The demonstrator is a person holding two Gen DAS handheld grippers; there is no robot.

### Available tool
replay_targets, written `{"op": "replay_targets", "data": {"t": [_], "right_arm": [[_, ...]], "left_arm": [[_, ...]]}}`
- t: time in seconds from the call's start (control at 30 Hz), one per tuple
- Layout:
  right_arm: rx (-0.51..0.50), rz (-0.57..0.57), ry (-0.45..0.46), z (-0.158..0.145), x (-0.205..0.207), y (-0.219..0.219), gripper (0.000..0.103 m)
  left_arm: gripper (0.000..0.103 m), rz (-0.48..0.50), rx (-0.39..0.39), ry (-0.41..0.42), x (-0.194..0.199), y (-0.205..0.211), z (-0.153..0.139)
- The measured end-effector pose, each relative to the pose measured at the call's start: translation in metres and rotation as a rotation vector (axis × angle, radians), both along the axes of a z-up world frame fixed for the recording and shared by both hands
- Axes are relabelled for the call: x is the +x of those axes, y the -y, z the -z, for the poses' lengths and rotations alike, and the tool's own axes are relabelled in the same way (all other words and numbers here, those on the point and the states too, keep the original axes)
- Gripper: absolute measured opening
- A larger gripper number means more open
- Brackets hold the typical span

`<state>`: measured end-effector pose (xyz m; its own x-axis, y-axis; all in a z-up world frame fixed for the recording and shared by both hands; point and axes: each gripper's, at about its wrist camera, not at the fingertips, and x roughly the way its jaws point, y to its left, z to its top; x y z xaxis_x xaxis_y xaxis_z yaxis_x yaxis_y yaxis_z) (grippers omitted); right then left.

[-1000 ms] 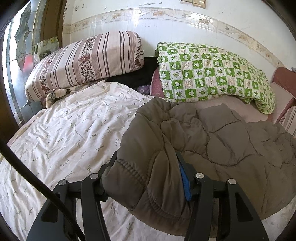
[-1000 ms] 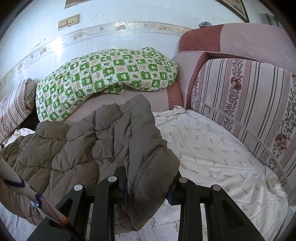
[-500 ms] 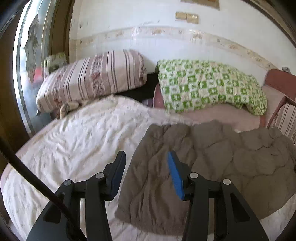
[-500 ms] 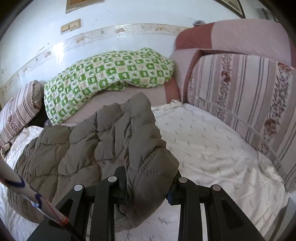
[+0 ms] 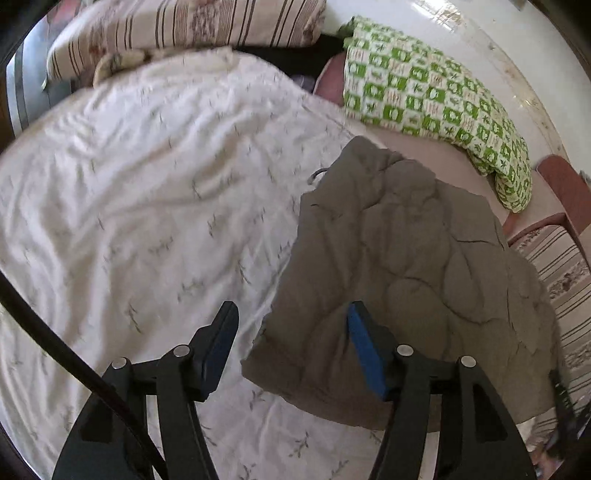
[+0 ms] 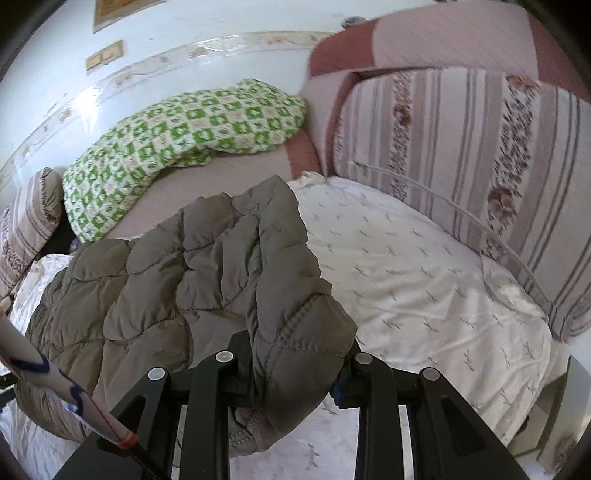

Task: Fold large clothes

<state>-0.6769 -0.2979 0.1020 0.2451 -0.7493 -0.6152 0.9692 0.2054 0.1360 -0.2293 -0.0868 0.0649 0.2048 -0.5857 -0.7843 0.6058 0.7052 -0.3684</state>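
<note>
A grey-brown quilted padded jacket lies on the white printed bedsheet. In the left wrist view my left gripper hovers over the jacket's near left edge, jaws opening, pads clear of the fabric. Its blue-padded right finger stands above the jacket and its left finger is over bare sheet. In the right wrist view my right gripper is shut on a thick fold of the jacket, which bulges up between the fingers and is lifted off the sheet.
A green-and-white checked blanket lies at the wall side of the bed. Striped floral cushions stand at the right end, and another at the left end. A black cable crosses the left view's lower left.
My left gripper let go of the jacket fold, which dropped flat, then dipped down over the jacket's near edge with jaws apart. My right gripper kept its hold and shifted sideways.
</note>
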Motion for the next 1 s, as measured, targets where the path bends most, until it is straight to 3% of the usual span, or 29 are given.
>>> {"op": "replay_targets", "data": {"t": [0.1,0.23,0.37,0.6,0.7,0.83,1.0], "right_arm": [[0.034,0.014,0.023,0.006,-0.012,0.004,0.030],[0.063,0.025,0.042,0.011,-0.020,0.009,0.030],[0.080,0.041,0.050,0.013,-0.025,0.013,0.030],[0.153,0.069,0.067,0.028,-0.038,0.026,0.033],[0.227,0.083,0.107,0.042,-0.047,0.036,0.041],[0.288,0.098,0.189,0.048,-0.065,0.040,0.063],[0.266,0.128,0.242,0.037,-0.087,0.031,0.066]], "left_arm": [[0.067,-0.023,-0.026,-0.009,0.002,-0.001,0.000],[0.068,0.063,-0.062,-0.145,0.004,0.009,0.013],[0.068,0.095,-0.056,-0.168,-0.009,0.010,0.016],[0.068,0.157,0.015,-0.048,-0.056,0.006,0.013],[0.068,0.171,0.037,0.004,-0.068,0.006,0.012],[0.068,0.169,0.045,0.012,-0.070,0.004,0.013],[0.068,0.169,0.058,0.046,-0.077,0.001,0.011]]}}
